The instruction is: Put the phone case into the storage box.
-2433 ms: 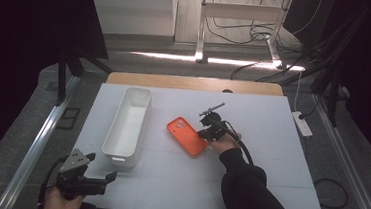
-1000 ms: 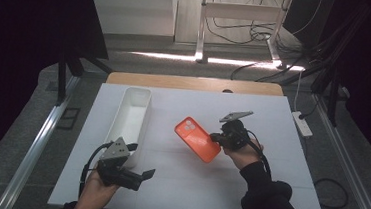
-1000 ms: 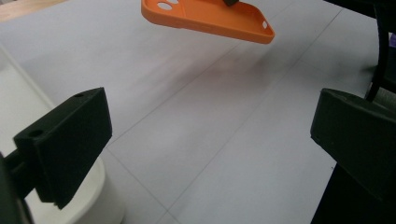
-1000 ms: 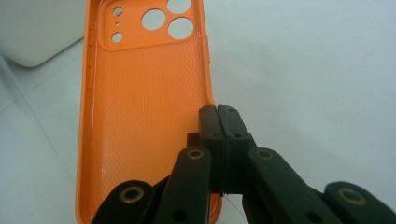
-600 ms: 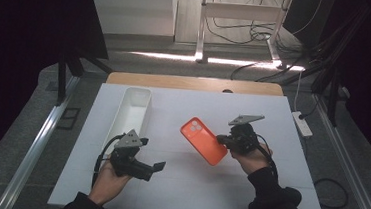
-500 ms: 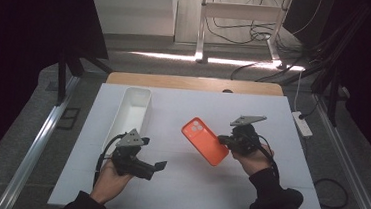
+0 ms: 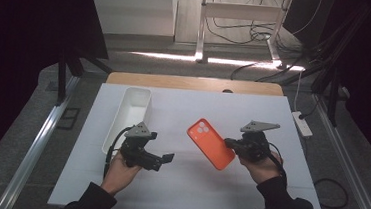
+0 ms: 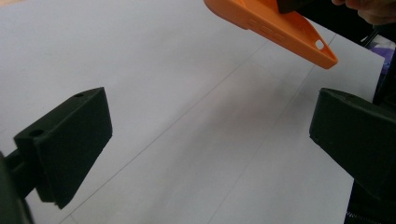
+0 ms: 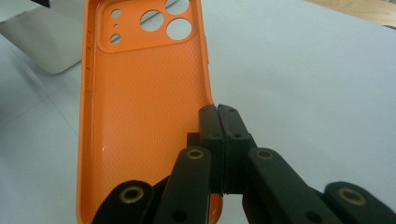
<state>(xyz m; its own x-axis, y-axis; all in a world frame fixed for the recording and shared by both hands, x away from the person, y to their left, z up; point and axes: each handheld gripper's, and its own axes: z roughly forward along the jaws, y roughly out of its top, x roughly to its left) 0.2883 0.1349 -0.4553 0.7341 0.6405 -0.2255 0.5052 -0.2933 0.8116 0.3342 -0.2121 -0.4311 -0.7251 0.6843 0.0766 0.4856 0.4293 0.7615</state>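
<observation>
An orange phone case (image 7: 210, 143) is held above the white table cover, its open inner side facing up. My right gripper (image 7: 231, 144) is shut on the case's right rim. In the right gripper view the jaws (image 9: 218, 116) pinch that edge, and the case (image 9: 140, 93) stretches away with its camera holes at the far end. My left gripper (image 7: 165, 159) stands open near the table's front left, pointing right toward the case. Its own view shows the two fingers (image 8: 70, 140) wide apart over bare table, with the case (image 8: 275, 28) hanging ahead at the top.
A long white tray (image 7: 132, 113) lies at the back left, just behind my left hand; it also shows as the white tray (image 9: 51, 51) beyond the case. A white power strip (image 7: 301, 122) lies off the table's right edge. The wooden table edge (image 7: 195, 83) runs along the back.
My left gripper has come forward from the front left corner and swung right toward the middle. My right gripper has carried the orange case rightward and a little toward me.
</observation>
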